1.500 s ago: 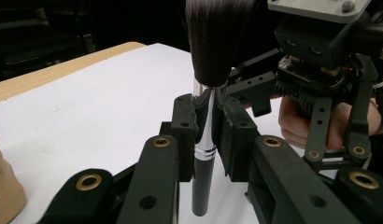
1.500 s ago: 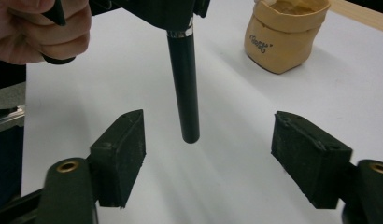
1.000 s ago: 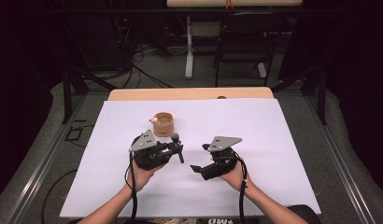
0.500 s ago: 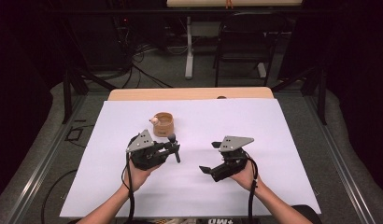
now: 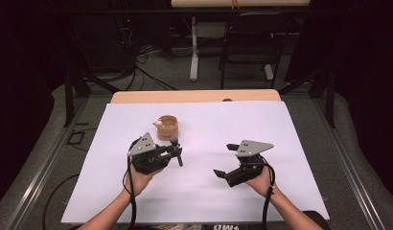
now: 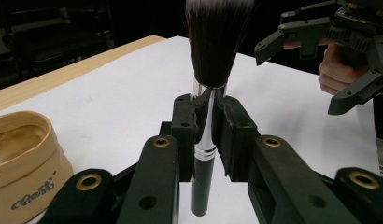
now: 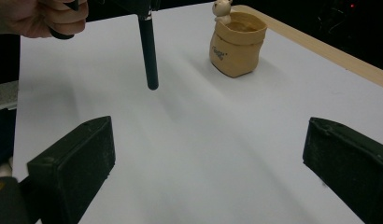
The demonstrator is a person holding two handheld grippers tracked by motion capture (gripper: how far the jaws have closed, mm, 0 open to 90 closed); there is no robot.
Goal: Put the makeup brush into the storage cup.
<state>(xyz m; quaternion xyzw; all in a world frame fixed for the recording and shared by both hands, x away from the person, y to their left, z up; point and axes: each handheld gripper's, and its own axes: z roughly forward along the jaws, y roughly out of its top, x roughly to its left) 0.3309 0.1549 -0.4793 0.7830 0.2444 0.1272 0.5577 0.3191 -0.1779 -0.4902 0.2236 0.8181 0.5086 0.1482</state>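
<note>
Makeup brush [image 6: 206,116]: dense dark bristle head with pale tips, shiny silver ferrule, round matte black handle. Clamped at the ferrule between the left gripper's [image 5: 171,152] closed jaws, above the white sheet [image 5: 204,191], near a tan sack-shaped pot [image 5: 166,127]. Right gripper [image 5: 224,160]: jaws just opened wide, holding nothing.

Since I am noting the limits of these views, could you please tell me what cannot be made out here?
- Inside of the tan pot: high view too small; left gripper view cuts it at the edge.
- Print on the pot: too small, right gripper view.
- Brush tip: cut by the top edge, left gripper view.
- Brush ferrule: partly covered by the left hand-held gripper.
</note>
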